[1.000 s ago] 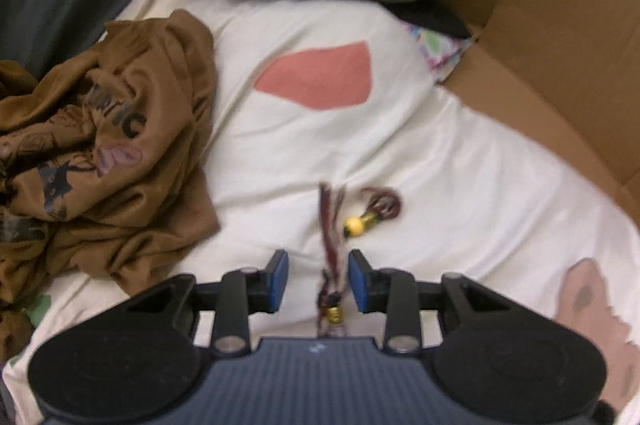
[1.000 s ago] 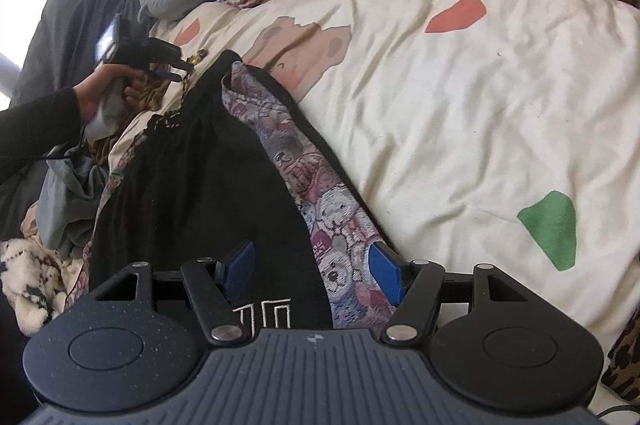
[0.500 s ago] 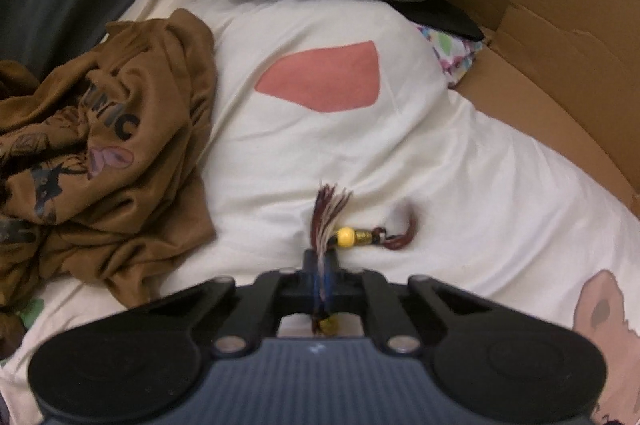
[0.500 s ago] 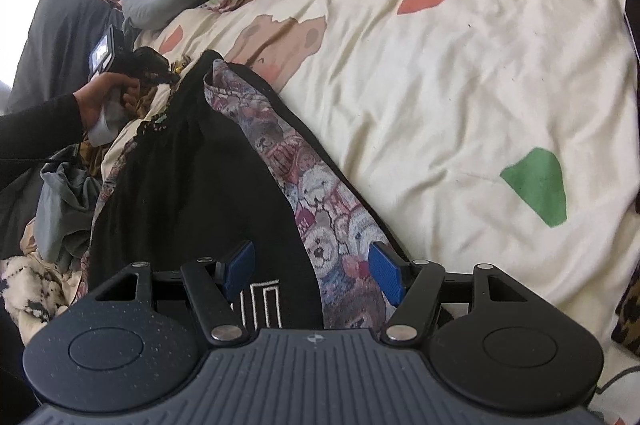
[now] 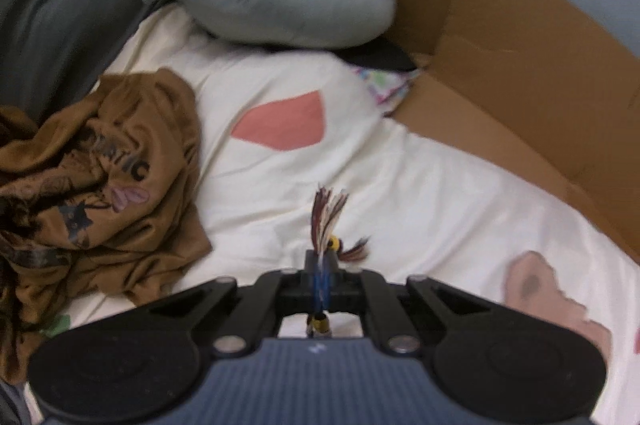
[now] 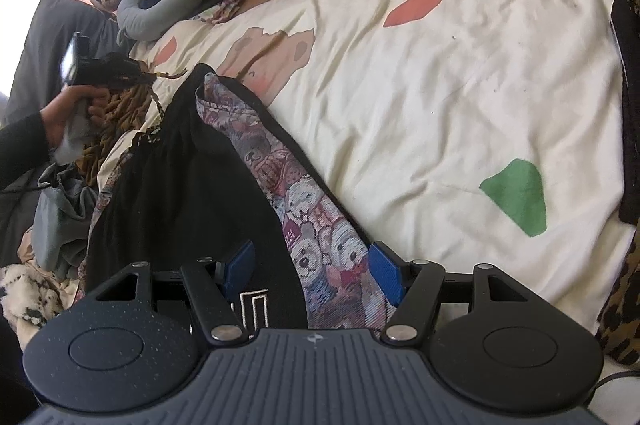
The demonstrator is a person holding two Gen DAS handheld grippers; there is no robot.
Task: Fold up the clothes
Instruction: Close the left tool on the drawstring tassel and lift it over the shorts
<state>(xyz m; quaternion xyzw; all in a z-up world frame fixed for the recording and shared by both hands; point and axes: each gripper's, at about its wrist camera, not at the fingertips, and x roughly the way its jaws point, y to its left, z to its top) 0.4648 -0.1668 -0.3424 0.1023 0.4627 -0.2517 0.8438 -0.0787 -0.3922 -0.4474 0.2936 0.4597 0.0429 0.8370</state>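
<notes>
A: Nearest first. The right gripper (image 6: pixel 312 275) hovers low over the black garment with the bear-print lining (image 6: pixel 320 237), its blue pads spread wide with nothing between them. The garment lies long and rumpled on the cream sheet (image 6: pixel 440 105), lining turned out along one edge.

B: So what is the risk there?

A: If those jaws bite where they hang, I judge they would take lining and black shell together, and the fold would come out skewed.

B: And the left?

A: The left gripper (image 5: pixel 322 279) is pinched tight on the tasselled cord (image 5: pixel 326 213), with a yellow bead (image 5: pixel 334 244) just beyond the tips. The cord seems to run to the garment's far end. A cord is a thin hold: it could slip out, or drag only the drawstring and bunch the waist.

B: Anything further off?

A: The crumpled brown shirt (image 5: pixel 100 177) lies just left of the cord; a sideways sweep could snag it. Beyond sits a grey neck pillow (image 5: pixel 272 1) against the cardboard (image 5: pixel 520 73).
</notes>
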